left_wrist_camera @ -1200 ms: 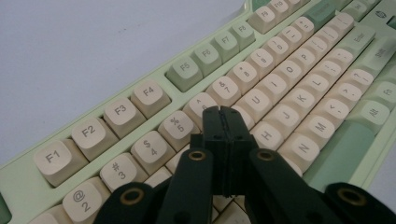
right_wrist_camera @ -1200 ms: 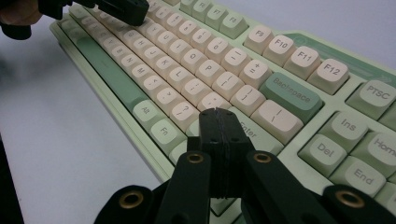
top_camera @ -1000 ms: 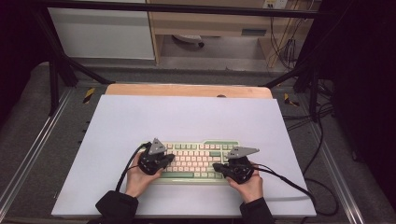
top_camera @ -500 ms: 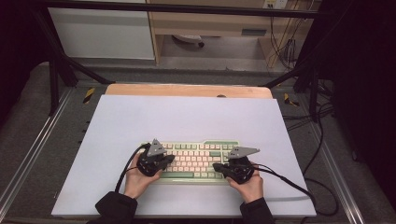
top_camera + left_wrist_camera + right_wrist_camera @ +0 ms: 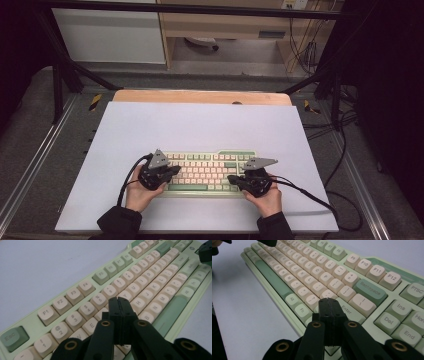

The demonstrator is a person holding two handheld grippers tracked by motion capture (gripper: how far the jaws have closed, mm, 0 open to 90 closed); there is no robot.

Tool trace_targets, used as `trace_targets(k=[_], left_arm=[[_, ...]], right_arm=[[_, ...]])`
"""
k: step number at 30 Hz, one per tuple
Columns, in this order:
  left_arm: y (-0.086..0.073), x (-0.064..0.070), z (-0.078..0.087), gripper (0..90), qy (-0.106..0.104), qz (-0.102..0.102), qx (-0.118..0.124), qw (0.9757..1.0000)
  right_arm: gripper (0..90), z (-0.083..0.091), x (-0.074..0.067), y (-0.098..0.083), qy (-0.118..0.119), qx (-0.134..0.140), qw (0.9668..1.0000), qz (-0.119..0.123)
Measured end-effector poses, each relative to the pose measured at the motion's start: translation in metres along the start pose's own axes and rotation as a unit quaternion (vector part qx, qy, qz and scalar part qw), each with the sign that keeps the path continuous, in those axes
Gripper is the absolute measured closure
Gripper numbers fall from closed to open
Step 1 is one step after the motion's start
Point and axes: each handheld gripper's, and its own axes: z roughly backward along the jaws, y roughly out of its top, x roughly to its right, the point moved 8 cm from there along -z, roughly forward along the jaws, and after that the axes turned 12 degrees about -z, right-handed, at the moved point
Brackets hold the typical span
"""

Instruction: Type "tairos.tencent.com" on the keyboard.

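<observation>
A pale green keyboard [image 5: 210, 172] with cream and green keys lies on the white table near its front edge. My left gripper [image 5: 175, 171] hovers over the keyboard's left half, jaws pressed together with nothing between them. In the left gripper view its tips [image 5: 120, 302] sit just above the letter rows of the keyboard [image 5: 155, 277]. My right gripper [image 5: 231, 178] is over the right end, also shut and empty. The right gripper view shows that gripper [image 5: 328, 302] above the Enter key of the keyboard [image 5: 312, 270].
The white table [image 5: 200, 125] spreads wide behind the keyboard, with a wooden strip [image 5: 200, 96] at its far edge. Black cables [image 5: 310, 192] trail from the right gripper over the table's right edge. A metal frame [image 5: 60, 75] and cabinets stand beyond.
</observation>
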Motion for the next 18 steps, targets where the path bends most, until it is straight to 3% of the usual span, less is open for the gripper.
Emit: trace_targets(k=[9,18], left_arm=[[-0.006,-0.014,0.006,89.5,0.014,0.016,0.000,0.9998],[-0.012,-0.018,-0.003,89.6,0.020,0.020,-0.012,0.9995]], right_arm=[[90.0,0.000,0.000,-0.001,0.001,-0.001,1.0000,-0.001],[90.0,-0.001,0.000,-0.001,0.001,-0.001,1.0000,0.000]])
